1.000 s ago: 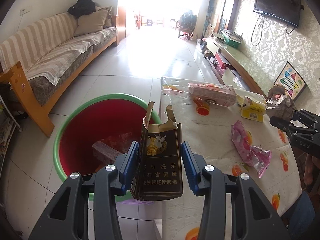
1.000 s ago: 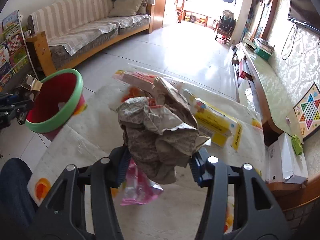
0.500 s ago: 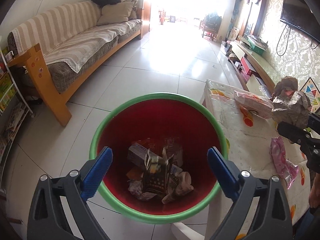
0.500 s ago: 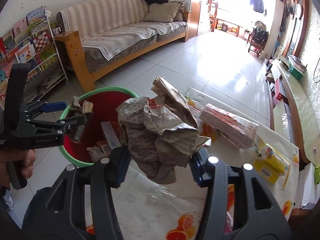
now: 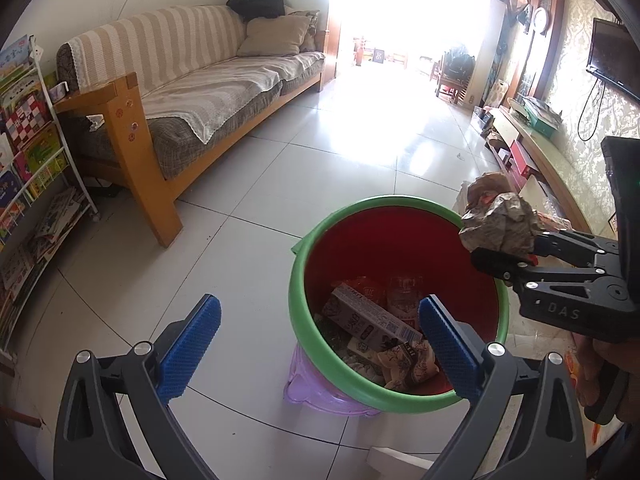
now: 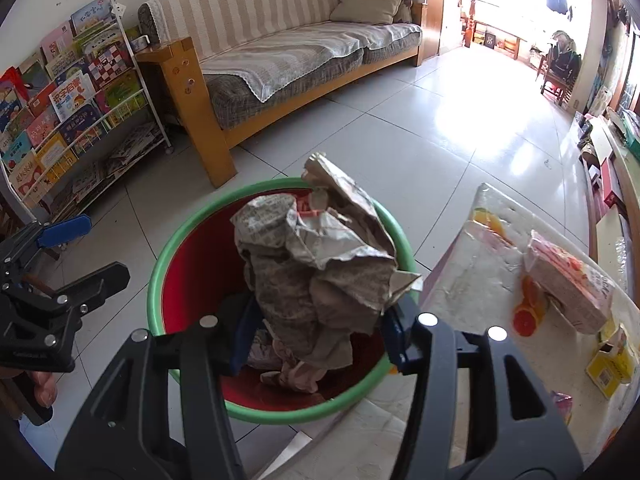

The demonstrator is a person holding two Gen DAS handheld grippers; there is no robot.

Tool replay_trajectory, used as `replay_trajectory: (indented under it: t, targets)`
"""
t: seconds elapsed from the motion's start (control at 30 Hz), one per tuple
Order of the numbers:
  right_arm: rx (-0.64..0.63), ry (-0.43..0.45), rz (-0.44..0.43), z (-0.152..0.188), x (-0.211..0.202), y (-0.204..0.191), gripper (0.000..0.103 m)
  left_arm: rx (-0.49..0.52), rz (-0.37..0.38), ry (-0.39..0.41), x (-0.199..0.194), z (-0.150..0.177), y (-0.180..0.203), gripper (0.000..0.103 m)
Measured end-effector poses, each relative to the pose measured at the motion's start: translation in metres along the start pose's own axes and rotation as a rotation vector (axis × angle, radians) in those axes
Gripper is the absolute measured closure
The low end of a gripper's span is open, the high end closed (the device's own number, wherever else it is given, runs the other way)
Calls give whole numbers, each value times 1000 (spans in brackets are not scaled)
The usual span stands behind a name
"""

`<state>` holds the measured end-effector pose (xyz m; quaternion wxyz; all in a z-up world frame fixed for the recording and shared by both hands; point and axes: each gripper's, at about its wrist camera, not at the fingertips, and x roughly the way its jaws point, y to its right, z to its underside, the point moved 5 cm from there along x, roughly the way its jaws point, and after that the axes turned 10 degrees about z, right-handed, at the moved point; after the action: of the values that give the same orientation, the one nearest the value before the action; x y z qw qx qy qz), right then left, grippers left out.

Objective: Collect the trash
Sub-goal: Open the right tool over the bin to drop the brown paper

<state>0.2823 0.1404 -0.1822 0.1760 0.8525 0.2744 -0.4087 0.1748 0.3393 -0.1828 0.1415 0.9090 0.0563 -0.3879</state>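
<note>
Crumpled paper over the bin

Our right gripper (image 6: 316,336) clamps the crumpled newspaper wad (image 6: 316,264) above the green-rimmed red bin (image 5: 310,320) — our left gripper (image 5: 320,344) hangs beside it, jaws wide apart, empty.

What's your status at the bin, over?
Left hand-held gripper open, empty. Right hand-held gripper shut on crumpled newspaper, held over the bin. Bin already holds trash. Nothing in the way.
</note>
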Motion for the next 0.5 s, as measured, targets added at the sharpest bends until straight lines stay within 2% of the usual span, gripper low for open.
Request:
replay_trajectory:
  t: [0.13,0.2,0.27,0.3,0.33,0.5]
  targets:
    - [-17,-14,-5,0,11,-16,49,-14,-5,7,-5,2,-10,8]
    - [-21,-18,1,-2,14,-22,45,-17,-7,6,-5,4,-10,8]
    - [-22,-17,9,-3,15,-23,32,-21,-6,7,-5,5,-11,8]
    - [-23,-10,14,-4,14,-22,15,-22,-4,7,-4,5,-11,8]
    - [-24,7,23,-5,10,-22,7,-23,-3,6,-4,6,-9,8]
    - [-16,43,57,-8,-4,-10,5,-7,7,2,-2,5,5,8]
